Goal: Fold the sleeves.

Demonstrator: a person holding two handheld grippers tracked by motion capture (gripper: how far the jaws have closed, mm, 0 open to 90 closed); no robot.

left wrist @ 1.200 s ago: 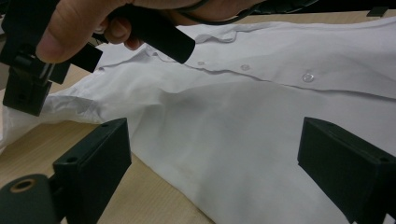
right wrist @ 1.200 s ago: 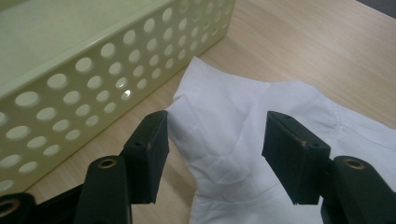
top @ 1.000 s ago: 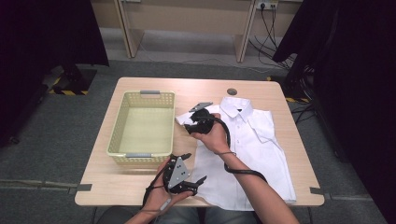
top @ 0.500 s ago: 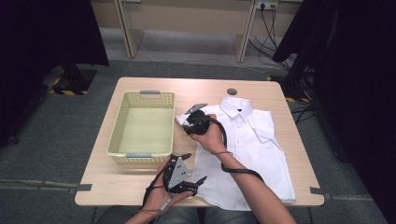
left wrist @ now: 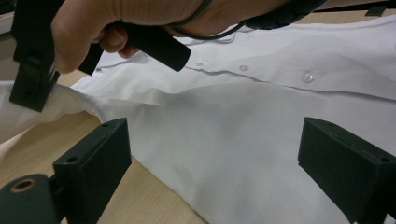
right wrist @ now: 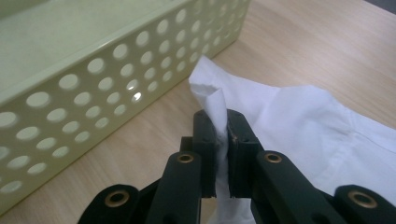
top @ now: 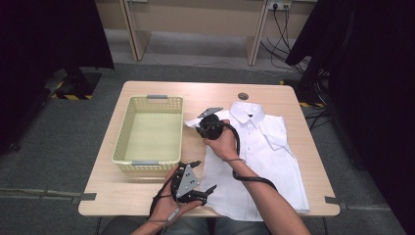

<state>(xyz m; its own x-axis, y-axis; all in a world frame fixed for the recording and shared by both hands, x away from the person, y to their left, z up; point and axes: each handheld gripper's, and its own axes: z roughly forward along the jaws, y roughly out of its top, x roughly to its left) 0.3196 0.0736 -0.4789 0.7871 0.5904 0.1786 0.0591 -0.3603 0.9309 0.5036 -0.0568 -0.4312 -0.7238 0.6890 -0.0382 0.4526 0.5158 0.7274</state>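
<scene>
At centre frame of the high view, right hand-held gripper [top: 201,117], jaws just closed, pinching the sleeve [right wrist: 211,95] of the white shirt [top: 264,156], fabric clamped between the pads. Lower down, left hand-held gripper [top: 203,182] spread wide, hovering at the shirt's near hem, nothing between the pads. Shirt flat on the right half of the tabletop [top: 147,198], sleeve tip just beside the basket [top: 128,128]. Step in hand, likely: folding the sleeve in. Next move calls for lifting and carrying the pinched sleeve across the shirt front without dragging the body. Count: one shirt, one basket, two hand-held grippers.
</scene>
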